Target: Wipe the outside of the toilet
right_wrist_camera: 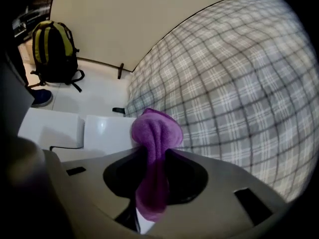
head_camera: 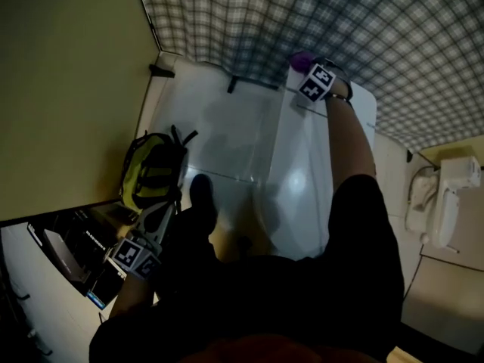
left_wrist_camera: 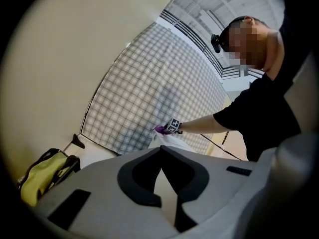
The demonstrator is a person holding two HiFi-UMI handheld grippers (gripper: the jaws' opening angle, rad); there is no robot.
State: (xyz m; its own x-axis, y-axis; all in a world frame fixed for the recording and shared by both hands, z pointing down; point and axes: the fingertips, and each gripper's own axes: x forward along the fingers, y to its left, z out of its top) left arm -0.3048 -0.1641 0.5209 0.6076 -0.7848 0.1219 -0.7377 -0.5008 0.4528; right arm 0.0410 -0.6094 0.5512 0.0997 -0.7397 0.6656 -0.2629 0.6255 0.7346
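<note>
The white toilet (head_camera: 302,172) stands against a checked wall (head_camera: 302,13). A purple cloth (head_camera: 300,58) is bunched at its top far edge, and my right gripper (head_camera: 305,68) is shut on it. In the right gripper view the cloth (right_wrist_camera: 155,131) bulges out past the jaws of the right gripper (right_wrist_camera: 152,151) and hangs down between them, over the toilet's white top (right_wrist_camera: 107,133). My left gripper (head_camera: 161,212) hangs low at the left, away from the toilet. Seen in its own view, the left gripper (left_wrist_camera: 160,151) has its jaw tips together with nothing held.
A yellow-and-black backpack (head_camera: 151,169) leans at the beige wall left of the toilet, close to my left gripper. Dark cases (head_camera: 68,248) lie at the lower left. A white fixture (head_camera: 446,203) hangs at the right. The person's shoe (head_camera: 200,195) stands before the toilet.
</note>
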